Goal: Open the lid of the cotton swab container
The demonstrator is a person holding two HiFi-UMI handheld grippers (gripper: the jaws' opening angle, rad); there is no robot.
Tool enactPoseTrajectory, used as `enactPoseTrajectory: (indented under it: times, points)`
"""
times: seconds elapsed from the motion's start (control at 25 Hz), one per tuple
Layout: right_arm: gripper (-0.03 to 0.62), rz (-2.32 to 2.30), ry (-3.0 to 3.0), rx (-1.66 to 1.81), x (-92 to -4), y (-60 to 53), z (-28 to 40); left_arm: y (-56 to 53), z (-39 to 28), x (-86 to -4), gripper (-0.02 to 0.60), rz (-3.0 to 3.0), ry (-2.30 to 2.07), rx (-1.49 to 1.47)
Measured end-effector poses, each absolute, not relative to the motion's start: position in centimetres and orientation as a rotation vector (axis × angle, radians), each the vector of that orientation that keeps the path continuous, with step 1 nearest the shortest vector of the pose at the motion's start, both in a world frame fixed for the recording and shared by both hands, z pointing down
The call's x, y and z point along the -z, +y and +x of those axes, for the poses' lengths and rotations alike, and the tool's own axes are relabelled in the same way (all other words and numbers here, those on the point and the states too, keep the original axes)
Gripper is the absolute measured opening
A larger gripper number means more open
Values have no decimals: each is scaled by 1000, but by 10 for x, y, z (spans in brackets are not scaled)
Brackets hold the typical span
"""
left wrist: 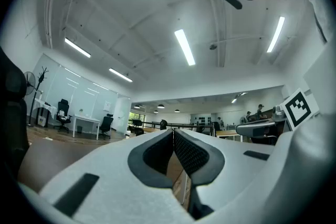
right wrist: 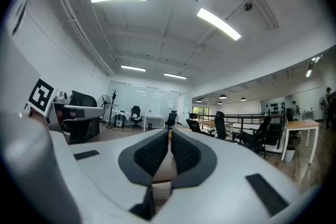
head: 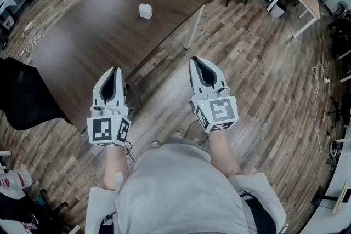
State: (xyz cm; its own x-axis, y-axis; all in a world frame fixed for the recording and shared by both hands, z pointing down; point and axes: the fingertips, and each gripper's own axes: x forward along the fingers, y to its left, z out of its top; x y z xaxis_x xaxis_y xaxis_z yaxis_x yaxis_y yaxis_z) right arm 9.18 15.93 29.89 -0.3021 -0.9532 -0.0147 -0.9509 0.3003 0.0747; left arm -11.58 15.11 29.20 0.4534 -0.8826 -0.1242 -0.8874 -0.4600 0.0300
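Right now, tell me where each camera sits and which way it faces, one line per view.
Head view: on the person's head, looking steeply down at the dark table and white container; the torso, left gripper and right gripper show, both shut.
Left gripper view: rides the left gripper, facing roughly level across the office; its shut jaws show.
Right gripper view: rides the right gripper, also level; its shut jaws show.
Shared: each gripper view catches the other gripper's marker cube at its edge.

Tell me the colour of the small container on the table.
White; the container shows best in the head view.
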Motion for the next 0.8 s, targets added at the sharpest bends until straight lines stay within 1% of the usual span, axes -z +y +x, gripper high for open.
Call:
enactPoseTrajectory:
  times: [0.8]
  points:
    - [21, 1786, -2563, 116, -299, 139, 127, 139, -76, -288, 12, -2578, 1675, -182]
